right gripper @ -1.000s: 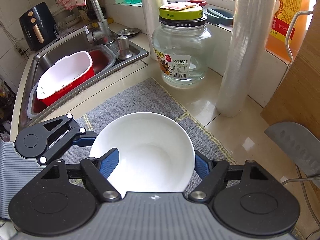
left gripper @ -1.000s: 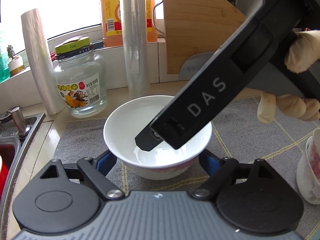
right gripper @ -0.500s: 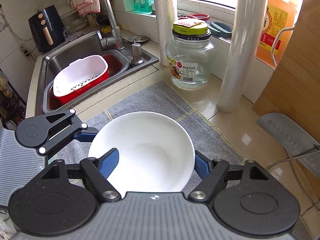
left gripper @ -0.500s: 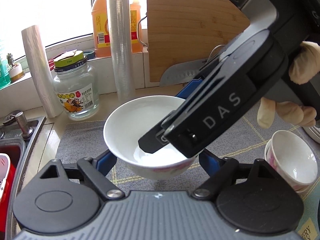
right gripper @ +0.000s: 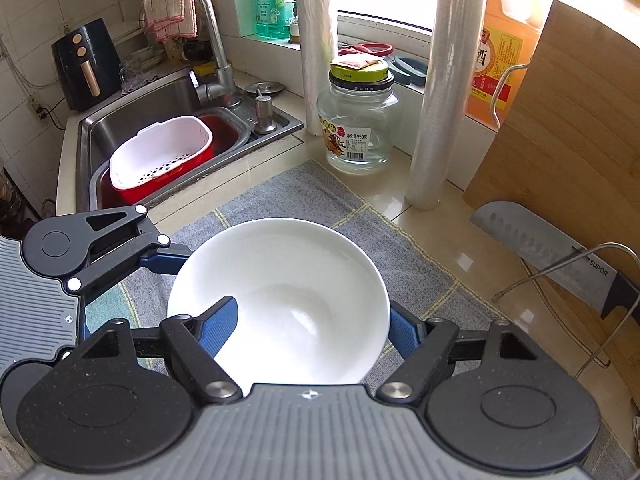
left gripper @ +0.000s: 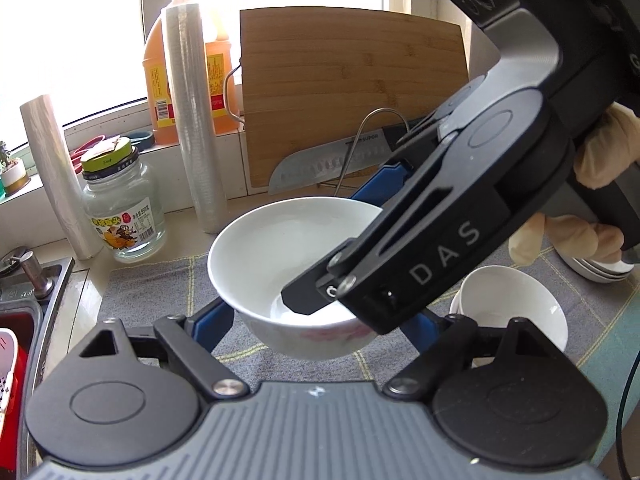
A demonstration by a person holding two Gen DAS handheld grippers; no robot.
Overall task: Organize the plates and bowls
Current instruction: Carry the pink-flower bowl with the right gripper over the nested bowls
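A white bowl (left gripper: 280, 248) is held above the grey checked mat (left gripper: 152, 292) by both grippers. It is clamped across its sides by the left gripper (left gripper: 320, 328), whose blue fingers (left gripper: 214, 322) press on its outer wall. The right gripper (right gripper: 308, 328) is closed over the rim, with one blue pad (right gripper: 218, 326) inside the bowl and the other against the outside. The bowl is empty; a faint pink pattern is seen on its outer wall only in the left wrist view.

To the right, in the left wrist view alone, a stack of white bowls (left gripper: 516, 304) is seen on the mat, with a pile of plates (left gripper: 600, 270) beyond it, and a gloved hand (left gripper: 600, 160) on the right gripper's handle.

Only the right wrist view takes in the steel sink (right gripper: 160, 108), where a white perforated basket (right gripper: 160, 156) sits nested in a red tub (right gripper: 224, 132); the basket is empty.

In both views a green-lidded glass jar (right gripper: 358, 120), apparently empty, stands on the counter between two film rolls (right gripper: 448, 88).
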